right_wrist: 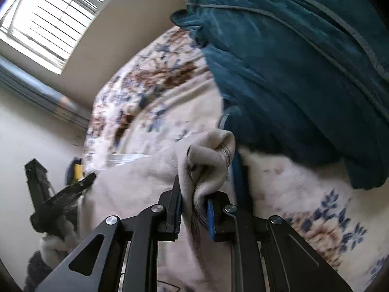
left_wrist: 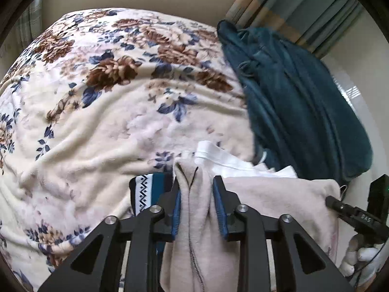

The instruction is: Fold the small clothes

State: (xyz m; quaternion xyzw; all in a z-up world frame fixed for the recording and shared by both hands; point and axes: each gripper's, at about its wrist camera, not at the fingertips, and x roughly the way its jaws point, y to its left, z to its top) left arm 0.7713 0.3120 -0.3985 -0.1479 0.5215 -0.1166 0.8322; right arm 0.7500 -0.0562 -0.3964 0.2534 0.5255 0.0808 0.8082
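A beige fleece garment [left_wrist: 267,199] is held up above the bed between both grippers. My left gripper [left_wrist: 198,182] is shut on one bunched corner of it. My right gripper [right_wrist: 194,189] is shut on another corner, whose hemmed edge [right_wrist: 209,150] folds over the fingers. The right gripper also shows at the right edge of the left wrist view [left_wrist: 340,204], at the garment's far corner. The left gripper shows at the left of the right wrist view [right_wrist: 73,187]. The cloth hangs stretched between them.
A floral cream blanket [left_wrist: 97,121] covers the bed. A dark teal fleece heap [left_wrist: 304,97] lies at the right. A white garment [left_wrist: 231,158] and a teal patterned one [left_wrist: 148,189] lie under the held cloth. Curtains [left_wrist: 291,7] and a window [right_wrist: 56,17] stand behind.
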